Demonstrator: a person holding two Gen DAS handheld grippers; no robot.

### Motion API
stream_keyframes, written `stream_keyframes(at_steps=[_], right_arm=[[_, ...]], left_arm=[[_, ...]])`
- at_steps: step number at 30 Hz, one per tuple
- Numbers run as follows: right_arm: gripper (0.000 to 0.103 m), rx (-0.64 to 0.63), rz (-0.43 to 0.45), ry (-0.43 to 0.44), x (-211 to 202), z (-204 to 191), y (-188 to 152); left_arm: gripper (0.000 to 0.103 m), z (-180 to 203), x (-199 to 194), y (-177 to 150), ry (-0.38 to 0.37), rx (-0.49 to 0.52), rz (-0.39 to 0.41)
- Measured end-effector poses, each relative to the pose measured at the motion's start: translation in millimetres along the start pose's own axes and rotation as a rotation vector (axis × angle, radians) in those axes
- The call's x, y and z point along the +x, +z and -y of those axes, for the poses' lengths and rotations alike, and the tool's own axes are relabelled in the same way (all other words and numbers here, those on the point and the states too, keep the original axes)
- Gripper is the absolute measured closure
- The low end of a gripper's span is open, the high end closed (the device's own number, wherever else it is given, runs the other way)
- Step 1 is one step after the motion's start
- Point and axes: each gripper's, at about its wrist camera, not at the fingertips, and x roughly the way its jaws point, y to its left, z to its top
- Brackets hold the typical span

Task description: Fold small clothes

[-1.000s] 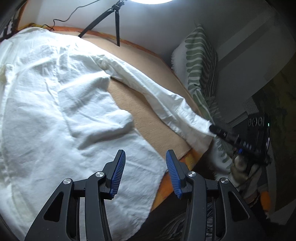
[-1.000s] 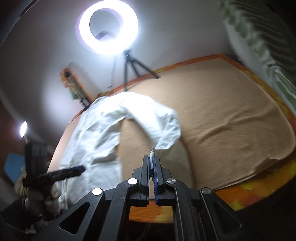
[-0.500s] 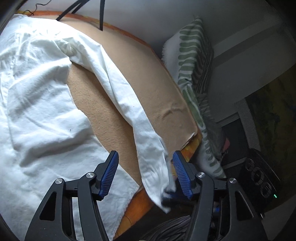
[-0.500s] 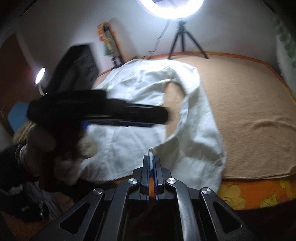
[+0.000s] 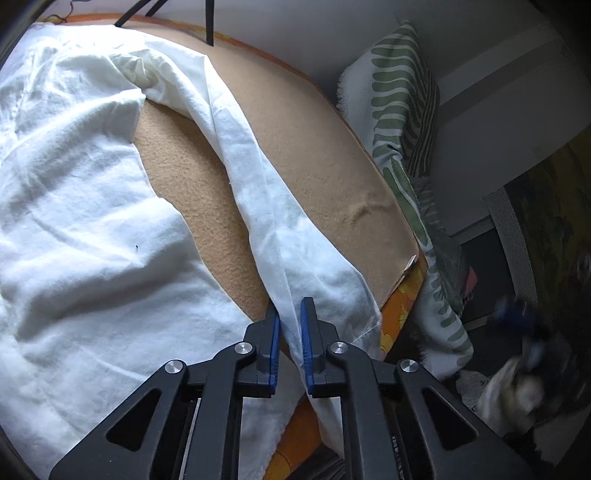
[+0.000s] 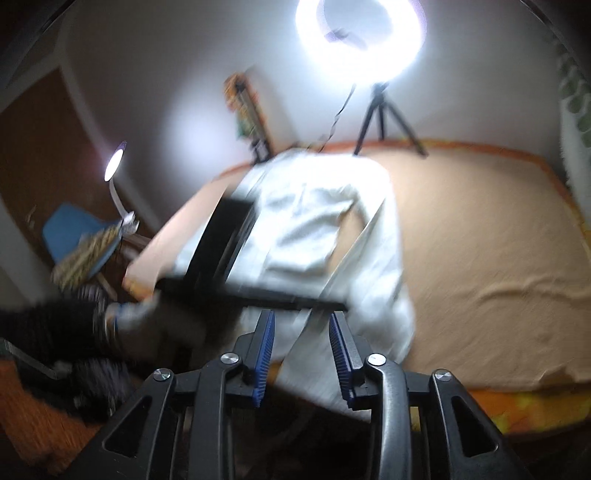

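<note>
Clearly soft and limp, the white shirt [image 5: 85, 236] sprawls across the bed [image 5: 317, 158]; its sleeve [image 5: 273, 225] droops over the near edge, pinched by the left tool [image 5: 290, 334]. The right tool [image 6: 301, 350] is opening, sleeve cloth lying loosely between. Grip near the cuff.

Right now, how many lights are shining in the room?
2. A big ring light glows on its tripod behind the bed. A small lamp shines on the left, by the blue chair. Others may be out of view.

Ring light [image 6: 360, 37], striped cushion [image 5: 404, 110]
</note>
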Motion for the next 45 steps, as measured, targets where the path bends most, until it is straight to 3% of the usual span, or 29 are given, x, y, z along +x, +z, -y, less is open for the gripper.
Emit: stream_keyframes(at_steps=[6,15,21,25,28,32,34,36,37,38,42,44,45], right_arm=[[0.062,0.078,-0.018,-0.027,40,39,74],[0.061,0.101,-0.146,-0.106,164,81,170],[0.062,0.085,-0.253,-0.179,253,96,199],[0.064,0.091,-0.299,-0.181,277,103,204],[0.064,0.071,-0.317,-0.182,279,104,206],[0.064,0.057,-0.341,-0.201,280,110,207],[0.064,0.05,-0.342,-0.2,278,111,208],[0.066,0.042,-0.34,-0.2,278,110,209],[0.069,0.039,-0.341,-0.2,279,111,209],[0.072,0.039,-0.34,-0.202,280,111,210],[0.085,0.047,-0.346,-0.206,290,112,212],[0.101,0.043,-0.347,-0.203,295,110,213],[0.103,0.035,-0.349,-0.203,298,108,213]], left_arm=[[0.101,-3,-1,-3,-0.006,-0.003,0.015],[0.102,2,-27,-7,-0.036,0.027,0.056],[0.102,-4,-35,-2,-0.041,0.02,0.066],[0.102,-3,-39,0,-0.059,0.009,0.094],[0.097,3,-37,-1,-0.033,0.039,0.084],[0.064,16,-20,-4,0.024,0.064,0.028],[0.063,15,-9,-7,0.033,0.04,-0.012],[0.072,13,-5,-12,0.017,0.043,-0.003],[0.083,13,-3,-12,0.012,0.048,0.005],[0.103,12,-1,-11,0.002,0.044,0.001],[0.102,10,0,-9,-0.031,0.023,0.024],[0.102,15,-3,-12,-0.043,0.04,0.032],[0.102,18,-7,-12,-0.045,0.052,0.037]])
